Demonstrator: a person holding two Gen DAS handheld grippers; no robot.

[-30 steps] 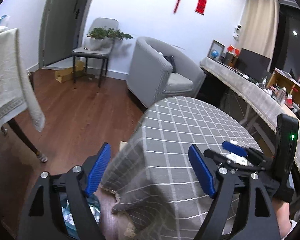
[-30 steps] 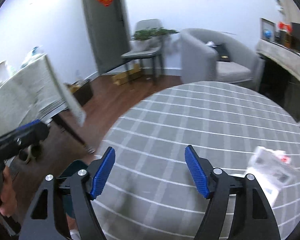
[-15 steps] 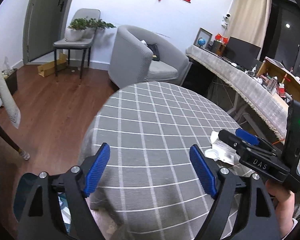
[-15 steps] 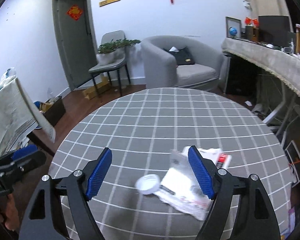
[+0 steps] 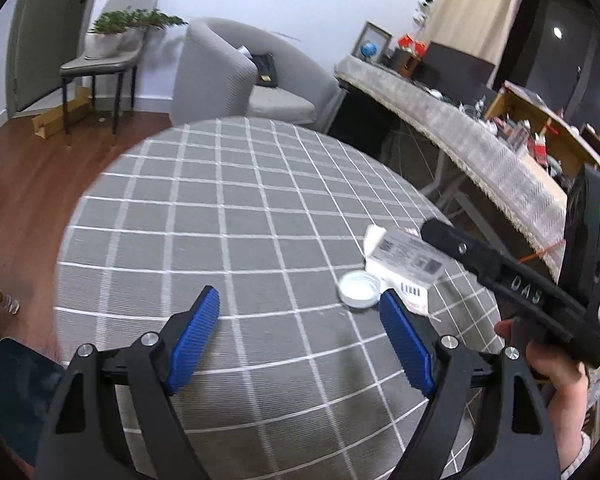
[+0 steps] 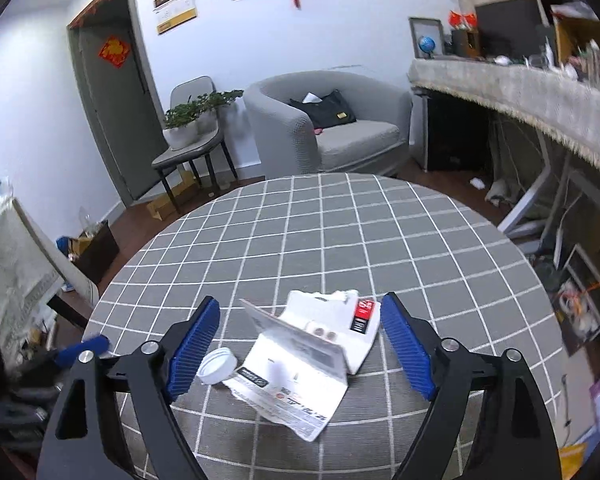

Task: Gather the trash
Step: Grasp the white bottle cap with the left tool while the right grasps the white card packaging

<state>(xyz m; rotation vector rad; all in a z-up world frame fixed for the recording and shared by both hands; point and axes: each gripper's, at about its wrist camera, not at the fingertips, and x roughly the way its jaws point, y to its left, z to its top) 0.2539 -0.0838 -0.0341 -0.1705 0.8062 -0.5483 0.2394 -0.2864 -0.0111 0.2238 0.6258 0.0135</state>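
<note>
Blue-padded jaws of the right gripper (image 6: 300, 344) have just been opening and stand wide, pressing on nothing, with the crumpled white packaging (image 6: 308, 356) lying on the tabletop (image 6: 340, 232) between them. A white round lid (image 6: 217, 371) sits just beside the packaging, near the left pad. The left gripper (image 5: 300, 344) is also wide and empty over bare checked cloth, lid and packaging off to its right. A hand (image 5: 556, 368) grips the right gripper's handle, tilted downward. A grey armchair (image 6: 332, 124) stands beyond
</note>
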